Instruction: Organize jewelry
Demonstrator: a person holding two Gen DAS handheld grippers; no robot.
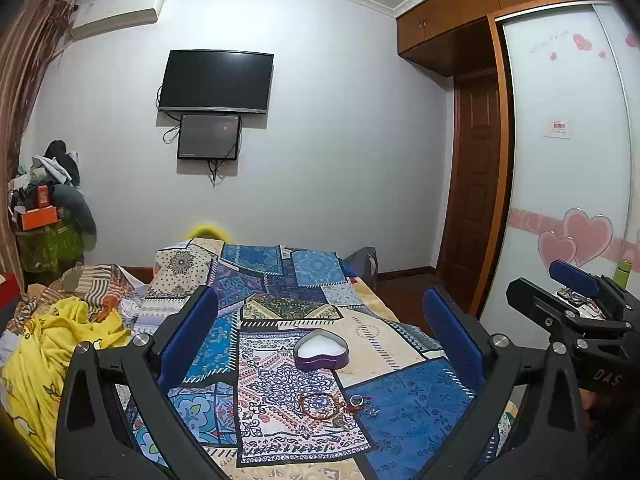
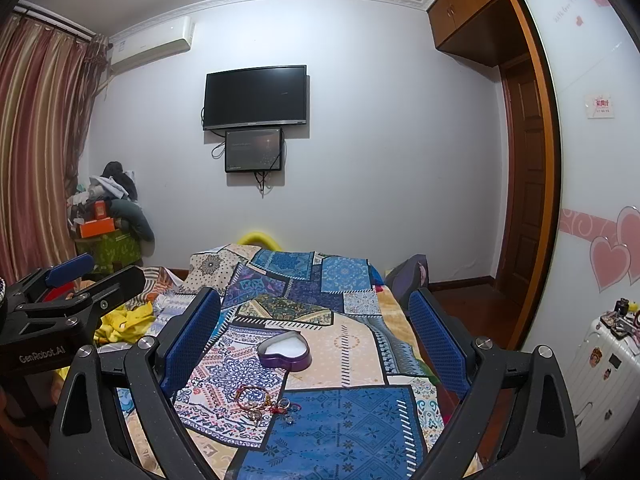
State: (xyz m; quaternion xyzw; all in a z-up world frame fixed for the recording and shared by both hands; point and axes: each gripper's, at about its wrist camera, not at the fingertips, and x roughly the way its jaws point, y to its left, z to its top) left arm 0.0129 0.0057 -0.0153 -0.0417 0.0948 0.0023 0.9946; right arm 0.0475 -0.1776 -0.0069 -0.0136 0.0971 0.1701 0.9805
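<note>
A purple heart-shaped box (image 1: pixel 320 350) with a white lining lies open on the patchwork bedspread (image 1: pixel 404 404); it also shows in the right wrist view (image 2: pixel 285 350). Nearer to me lies a small heap of jewelry: a red bead bracelet (image 1: pixel 318 406), a ring (image 1: pixel 356 400) and small pendants, also seen in the right wrist view (image 2: pixel 264 400). My left gripper (image 1: pixel 320 320) is open and empty, held above the bed. My right gripper (image 2: pixel 314 314) is open and empty beside it; it appears at the right edge of the left view (image 1: pixel 576 284).
A yellow blanket (image 1: pixel 52 344) and crumpled clothes lie on the bed's left. A white suitcase (image 2: pixel 600 364) with small items on top stands at the right by the wardrobe's sliding door (image 1: pixel 568 160). A TV (image 1: pixel 216 80) hangs on the far wall.
</note>
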